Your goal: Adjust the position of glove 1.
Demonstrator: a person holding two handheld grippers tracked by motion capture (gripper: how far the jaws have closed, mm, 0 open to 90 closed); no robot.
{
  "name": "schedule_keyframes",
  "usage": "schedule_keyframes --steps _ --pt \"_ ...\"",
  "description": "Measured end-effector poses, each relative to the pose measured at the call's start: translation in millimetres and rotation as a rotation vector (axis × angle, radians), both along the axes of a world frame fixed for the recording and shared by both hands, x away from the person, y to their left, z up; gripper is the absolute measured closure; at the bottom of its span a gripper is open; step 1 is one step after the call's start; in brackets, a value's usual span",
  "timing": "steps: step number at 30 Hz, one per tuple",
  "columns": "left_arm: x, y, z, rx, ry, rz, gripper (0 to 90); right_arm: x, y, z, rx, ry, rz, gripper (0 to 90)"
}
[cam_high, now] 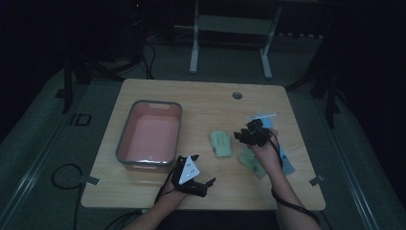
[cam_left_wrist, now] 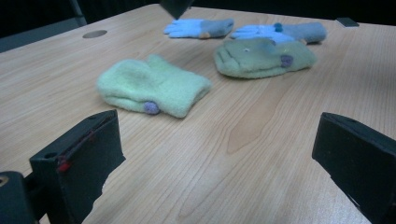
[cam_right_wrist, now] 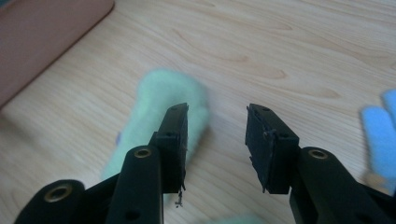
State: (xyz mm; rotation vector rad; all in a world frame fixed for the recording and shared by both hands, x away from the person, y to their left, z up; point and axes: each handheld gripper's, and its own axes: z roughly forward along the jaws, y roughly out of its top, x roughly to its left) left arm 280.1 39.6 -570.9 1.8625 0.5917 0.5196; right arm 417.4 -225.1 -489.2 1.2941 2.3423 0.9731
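Landmark: green mitten (cam_high: 220,143) lay on counter (cam_high: 206,103).
Right claw (cam_high: 245,135): just beside mitten, part open, empty.
Left claw (cam_high: 203,184): near mitten, wide open, empty.

Wooden table (cam_high: 201,103): pink bin (cam_high: 150,134), green mittens (cam_high: 221,143), blue gloves (cam_left_wrist: 200,28).

Two green mittens (cam_left_wrist: 152,88) (cam_left_wrist: 264,58), two blue gloves (cam_left_wrist: 198,28) (cam_left_wrist: 280,31), one tub (cam_high: 125,139), two grippers (cam_high: 203,184) (cam_high: 242,136)

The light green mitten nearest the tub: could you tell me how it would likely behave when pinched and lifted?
The light green mitten looks fuzzy and thick, so it should compress and sag, not stay stiff. It is probably light. Lying flat on the table, it shouldn't roll, though a push may bunch it.
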Motion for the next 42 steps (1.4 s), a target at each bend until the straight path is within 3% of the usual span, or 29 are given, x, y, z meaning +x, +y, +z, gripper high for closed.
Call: schedule_keyframes --steps 13,19,25,32,38,42 --pt "0.1 -0.1 0.0 0.001 0.000 0.002 1.8 -22.6 -47.0 -7.8 -0.005 0.011 0.067 59.5" --pt "0.0 -0.2 0.1 0.004 0.000 0.003 1.8 -36.2 -63.8 -6.4 -0.046 0.000 0.087 59.3" --pt "-0.1 -0.6 0.1 0.007 0.000 0.006 1.8 -48.3 -77.4 -7.0 -0.053 -0.005 0.122 58.9" --pt "-0.2 -0.9 0.1 0.009 0.000 0.004 1.8 -57.5 -80.4 -15.9 -0.056 0.007 0.148 58.2" --pt "-0.2 -0.9 0.0 0.009 0.000 0.004 1.8 -57.2 -72.5 -29.2 -0.092 0.009 0.181 56.2" --pt "0.0 -0.8 0.1 0.010 0.001 0.003 1.8 -55.4 -71.8 -36.3 -0.090 0.027 0.192 56.4"
